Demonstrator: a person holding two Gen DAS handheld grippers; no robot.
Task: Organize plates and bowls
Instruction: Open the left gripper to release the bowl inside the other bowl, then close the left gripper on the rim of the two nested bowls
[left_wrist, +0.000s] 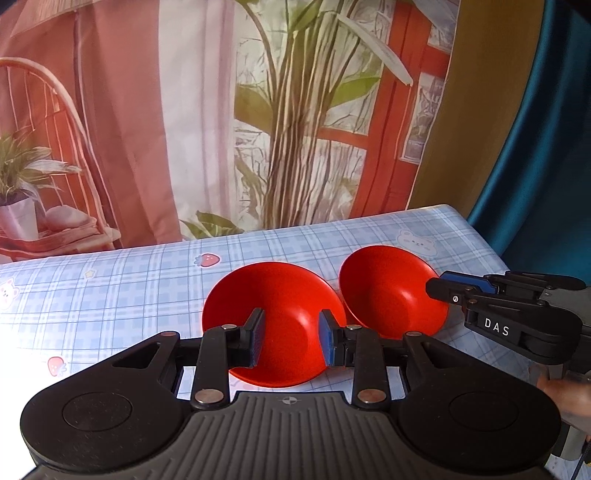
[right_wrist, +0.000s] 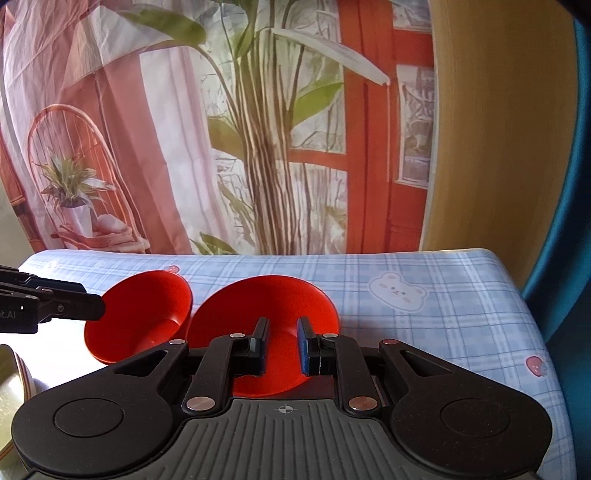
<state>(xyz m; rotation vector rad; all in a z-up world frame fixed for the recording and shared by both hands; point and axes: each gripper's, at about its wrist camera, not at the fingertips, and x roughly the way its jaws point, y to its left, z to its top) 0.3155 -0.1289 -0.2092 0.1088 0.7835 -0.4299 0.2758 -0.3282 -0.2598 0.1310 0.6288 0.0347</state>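
Two red bowls sit side by side on the table. In the left wrist view my left gripper (left_wrist: 291, 338) is open, its blue pads over the left bowl (left_wrist: 275, 295) near its front rim. The right bowl (left_wrist: 391, 291) is tilted, and my right gripper (left_wrist: 437, 286) is at its right rim, seen side-on. In the right wrist view my right gripper (right_wrist: 282, 341) has a narrow gap between its pads, over the near rim of the right bowl (right_wrist: 266, 299). The left bowl (right_wrist: 144, 310) is beside it, with my left gripper (right_wrist: 99, 304) at its left rim.
The table (left_wrist: 110, 295) has a blue checked cloth with bears and strawberries. A printed backdrop (left_wrist: 221, 110) hangs behind it. The rim of a pale striped bowl (right_wrist: 14, 384) shows at the far left in the right wrist view. A teal curtain (left_wrist: 546, 129) hangs at the right.
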